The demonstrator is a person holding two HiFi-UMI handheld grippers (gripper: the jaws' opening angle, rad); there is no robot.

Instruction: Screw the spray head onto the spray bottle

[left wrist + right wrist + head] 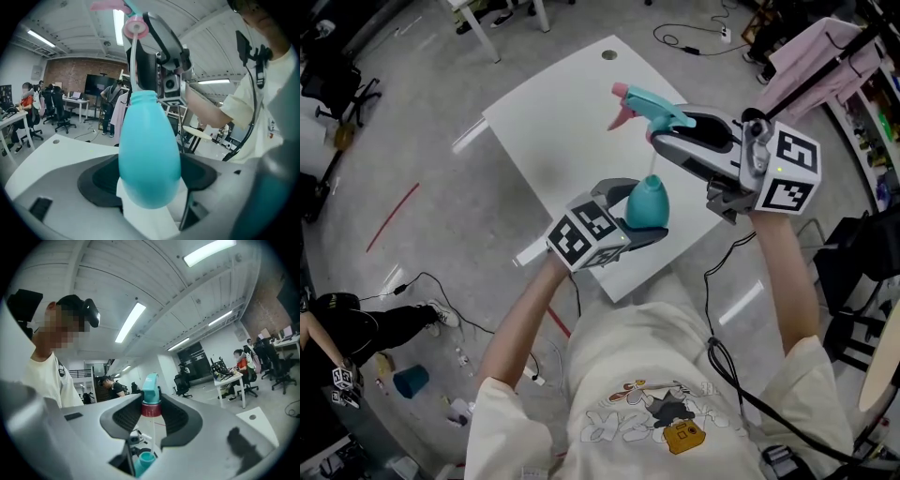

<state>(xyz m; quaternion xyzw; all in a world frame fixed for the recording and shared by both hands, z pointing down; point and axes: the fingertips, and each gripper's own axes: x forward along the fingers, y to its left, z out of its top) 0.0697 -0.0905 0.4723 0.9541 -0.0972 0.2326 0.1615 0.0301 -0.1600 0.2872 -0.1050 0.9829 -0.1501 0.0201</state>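
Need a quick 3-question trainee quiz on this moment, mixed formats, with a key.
1. Multiple choice: the left tongs are shut on
A) a teal pear-shaped plastic bottle
B) a white cup
C) nothing

2. True or false: the teal-and-pink plastic spray head in the right tongs is already screwed down onto the bottle's neck.

3. Fill in: a thin clear ___ runs from the head's pink collar down to the bottle's neck.

Key
1. A
2. False: the collar hangs above the neck, apart from it.
3. tube
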